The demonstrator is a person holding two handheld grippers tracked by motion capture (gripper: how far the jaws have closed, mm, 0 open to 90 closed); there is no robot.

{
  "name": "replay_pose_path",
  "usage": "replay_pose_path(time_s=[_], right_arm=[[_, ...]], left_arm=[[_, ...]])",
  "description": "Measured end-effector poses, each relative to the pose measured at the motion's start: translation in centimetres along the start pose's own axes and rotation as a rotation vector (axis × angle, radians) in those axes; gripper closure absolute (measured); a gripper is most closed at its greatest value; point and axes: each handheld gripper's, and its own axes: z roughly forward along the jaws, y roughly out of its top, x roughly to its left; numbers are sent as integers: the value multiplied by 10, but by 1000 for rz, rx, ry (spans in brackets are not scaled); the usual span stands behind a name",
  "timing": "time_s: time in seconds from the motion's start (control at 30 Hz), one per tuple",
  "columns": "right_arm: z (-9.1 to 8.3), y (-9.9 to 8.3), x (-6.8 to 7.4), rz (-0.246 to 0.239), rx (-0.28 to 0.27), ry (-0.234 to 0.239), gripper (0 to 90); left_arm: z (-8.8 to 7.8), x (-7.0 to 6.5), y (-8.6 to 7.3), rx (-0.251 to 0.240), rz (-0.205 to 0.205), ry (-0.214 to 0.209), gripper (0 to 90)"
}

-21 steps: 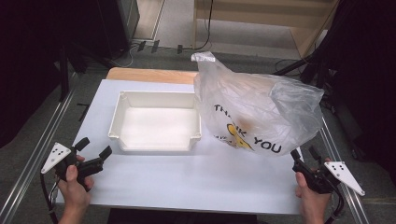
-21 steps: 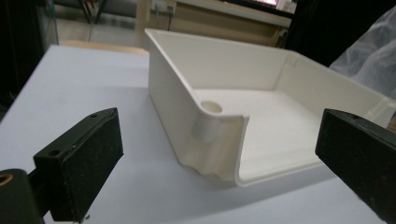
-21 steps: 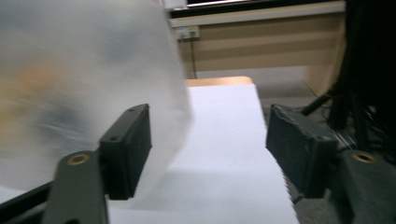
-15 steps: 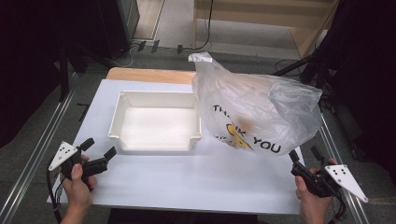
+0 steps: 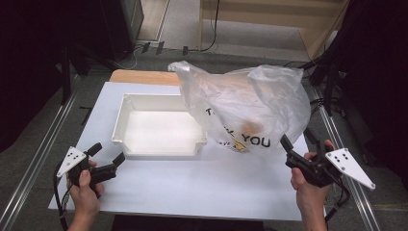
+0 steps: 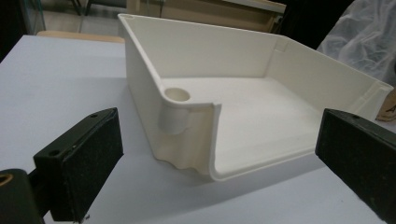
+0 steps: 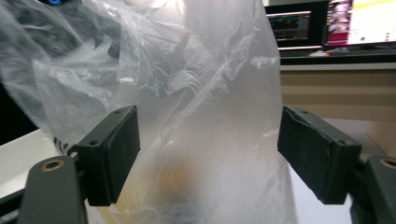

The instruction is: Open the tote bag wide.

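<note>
From above, the plastic bag [image 5: 248, 108] sat on the white counter [image 5: 207, 187], pressed right up against the right side of the white tray [image 5: 159, 127]. Left tool [image 5: 107, 156] hovered near the tray's front left corner, jaws apart, nothing in them. Right tool [image 5: 299, 140] sat just at the bag's right edge, jaws spread too.

Left tool's camera: tray [image 6: 243, 88] straight ahead, jaws wide.

Right tool's camera: bag [image 7: 196, 121] bulging between the open jaws, pads not pressing it.
</note>
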Motion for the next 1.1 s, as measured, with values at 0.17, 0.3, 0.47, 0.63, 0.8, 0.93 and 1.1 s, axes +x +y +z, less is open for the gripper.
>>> replay_pose_path(time_s=[0.17, 0.3, 0.47, 0.63, 0.8, 0.93, 1.1], right_arm=[[32, 7, 4, -9, 63, 4, 645], [39, 2, 2, -13, 96, -7, 845], [43, -13, -4, 10, 121, -29, 900], [40, -22, -9, 31, 123, -62, 900], [37, -22, -10, 20, 122, -73, 900], [31, -21, -10, 27, 93, -69, 727], [28, -17, -11, 37, 55, -93, 439]], left_arm=[[1, -9, 4, -13, 6, -29, 10], [0, -14, 7, -17, 15, -39, 10], [3, -25, 17, -27, 26, -59, 10], [10, -40, 27, -28, 32, -100, 10], [19, -56, 33, -19, 43, -128, 10], [30, -68, 37, -8, 57, -158, 10], [44, -79, 39, 13, 76, -182, 10]])
